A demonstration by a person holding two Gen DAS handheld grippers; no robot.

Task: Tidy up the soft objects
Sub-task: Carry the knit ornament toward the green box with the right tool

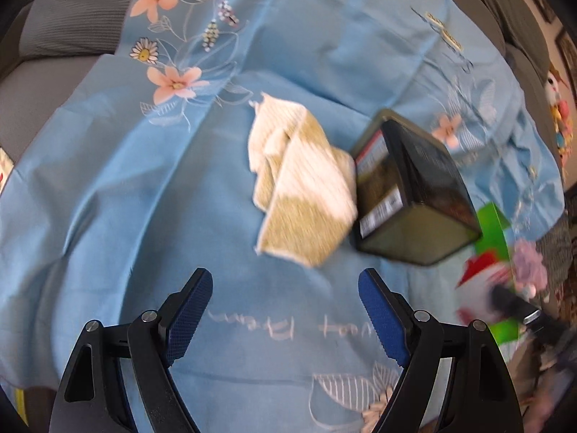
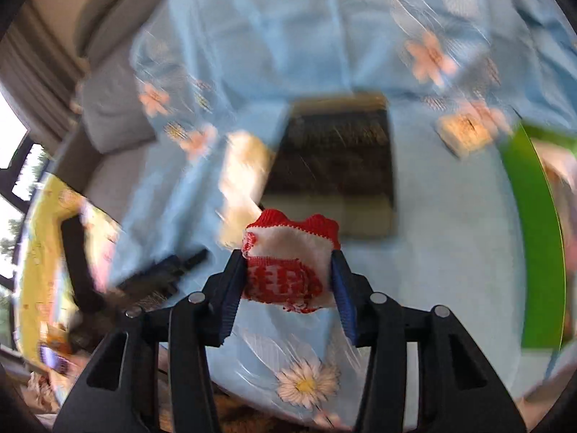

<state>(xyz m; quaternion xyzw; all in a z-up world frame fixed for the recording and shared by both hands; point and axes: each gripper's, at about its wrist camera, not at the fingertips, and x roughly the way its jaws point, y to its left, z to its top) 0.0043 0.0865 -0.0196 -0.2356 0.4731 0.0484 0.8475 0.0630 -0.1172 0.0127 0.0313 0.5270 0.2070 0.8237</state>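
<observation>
Blue cotton sheet point(image 1: 144, 180) printed with pink flowers fills my left wrist view, spread over a grey sofa point(image 1: 72, 18). My left gripper point(image 1: 285, 310) hangs above the sheet with its tongs wide apart and nothing between them. Ahead of it lies a folded cloth point(image 1: 303, 187), cream with olive patches, bunched into loose layers. Touching its right edge is a dark box point(image 1: 414, 191) with an open top, tilted in this view. At the far right edge I can make out something red and white in front of a green container point(image 1: 494, 216), but it is too blurred to describe further.

From my right wrist view, everything beyond the gripper is smeared by motion. My right gripper point(image 2: 288, 270) has its tongs narrowed onto a red and white knitted sock point(image 2: 288, 263), bunched up and pinched from both sides, held above the sheet point(image 2: 450, 252). The dark box point(image 2: 335, 166) sits directly ahead of it, the pale cloth point(image 2: 245, 180) to its left, and the green container point(image 2: 533, 234) at the right edge.

I judge the sock is being carried toward one of the containers, though I cannot say which. The risks I see: the sock is squashed rather than gripped through its middle, so a fast swing could let it slip out; and a release before the camera steadies could drop it on the box rim or onto the sheet beside it.
</observation>
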